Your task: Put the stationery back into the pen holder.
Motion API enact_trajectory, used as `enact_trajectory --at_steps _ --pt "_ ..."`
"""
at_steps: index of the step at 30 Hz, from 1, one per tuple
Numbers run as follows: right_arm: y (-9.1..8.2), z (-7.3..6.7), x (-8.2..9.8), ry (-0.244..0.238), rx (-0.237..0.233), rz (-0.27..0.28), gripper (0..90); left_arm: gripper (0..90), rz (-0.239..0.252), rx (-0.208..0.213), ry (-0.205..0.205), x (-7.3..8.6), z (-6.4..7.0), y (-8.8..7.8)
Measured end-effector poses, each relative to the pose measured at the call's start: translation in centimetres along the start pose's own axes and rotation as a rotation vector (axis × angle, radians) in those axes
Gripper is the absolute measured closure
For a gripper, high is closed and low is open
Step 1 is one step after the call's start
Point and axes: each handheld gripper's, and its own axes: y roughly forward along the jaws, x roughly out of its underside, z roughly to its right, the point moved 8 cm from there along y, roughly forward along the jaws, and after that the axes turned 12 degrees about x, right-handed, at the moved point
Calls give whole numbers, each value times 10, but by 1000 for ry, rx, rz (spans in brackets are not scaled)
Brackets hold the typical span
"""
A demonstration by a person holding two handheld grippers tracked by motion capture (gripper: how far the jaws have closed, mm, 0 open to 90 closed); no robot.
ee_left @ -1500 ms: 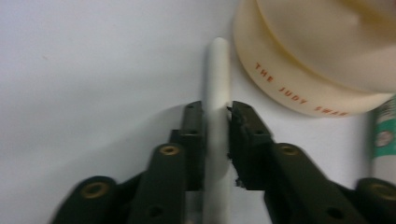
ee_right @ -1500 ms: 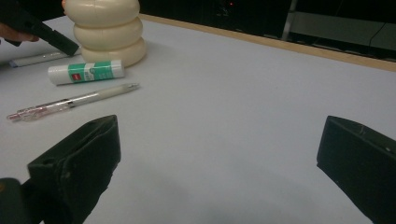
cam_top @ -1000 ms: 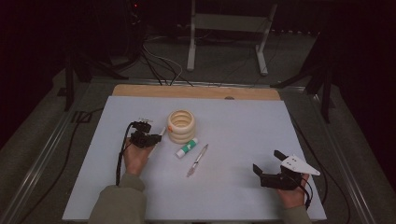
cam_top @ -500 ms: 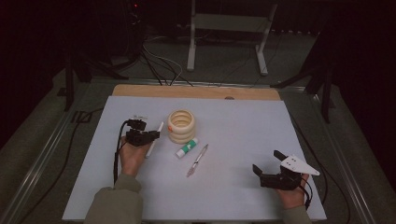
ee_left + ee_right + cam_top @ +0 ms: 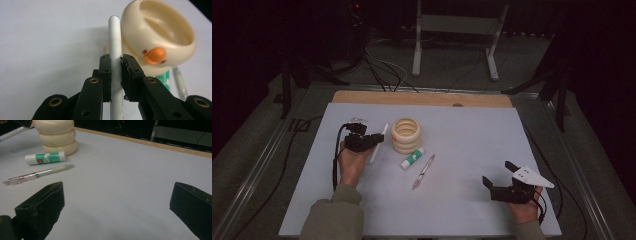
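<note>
The left gripper [image 5: 371, 140] was clamped shut, its hand [image 5: 352, 162] low over the table. The right gripper [image 5: 499, 177] rested with jaws spread wide.

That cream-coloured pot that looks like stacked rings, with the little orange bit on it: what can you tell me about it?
The cream ringed pot looks like smooth plastic, shaped as three bulging rings stacked upright, hollow and open at the top. An orange beak-like knob with small orange dots beside it sits on its upper ring, like a duck face. It stands on the white table, toward the far left. A glue stick lies just in front of its base; the white pen in the left gripper is right beside it.
</note>
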Motion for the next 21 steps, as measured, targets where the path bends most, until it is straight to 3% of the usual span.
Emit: enact_trajectory --at_steps 21 --pt "0 0 0 1 -2 -3 0 793 85 82 21 -37 22 -14"
